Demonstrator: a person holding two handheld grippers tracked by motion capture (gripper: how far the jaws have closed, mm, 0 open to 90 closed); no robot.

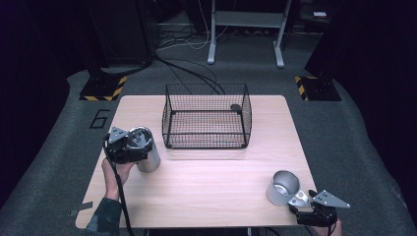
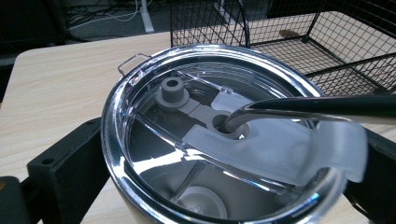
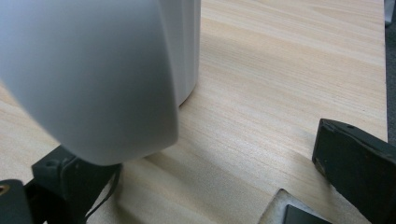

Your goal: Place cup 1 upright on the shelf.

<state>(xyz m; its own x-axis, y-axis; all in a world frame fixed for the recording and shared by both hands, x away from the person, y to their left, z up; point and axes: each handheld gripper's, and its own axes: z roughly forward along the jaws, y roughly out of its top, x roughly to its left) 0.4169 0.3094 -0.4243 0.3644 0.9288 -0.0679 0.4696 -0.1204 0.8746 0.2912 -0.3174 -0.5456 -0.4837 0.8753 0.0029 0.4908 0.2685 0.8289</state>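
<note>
One wooden table carries three things: one black wire basket, one steel tumbler with a clear lid, and one steel mug with a handle. There are two grippers, one in each of the person's hands.

The wire basket stands at about twelve o'clock on the table, at the far middle. It holds one small dark round piece lying on its floor near the far right corner; what the piece is cannot be told.

The tumbler stands upright at about nine o'clock, just beside the basket's near left corner and apart from it. The left gripper has its two black jaws on either side of the tumbler's body, closed against it, so it holds the tumbler. In the left gripper view the clear lid sits on the rim; a grey stopper on a strap lies on the lid, and a metal straw goes down through the lid's hole.

The mug stands upright at about four o'clock near the table's near right edge, open at the top, and its inside looks bare. The right gripper is at the mug's handle. In the right gripper view the pale handle looms between the two jaws, which stand wide; the left jaw is touching or just under it, the right jaw well apart from it.
</note>
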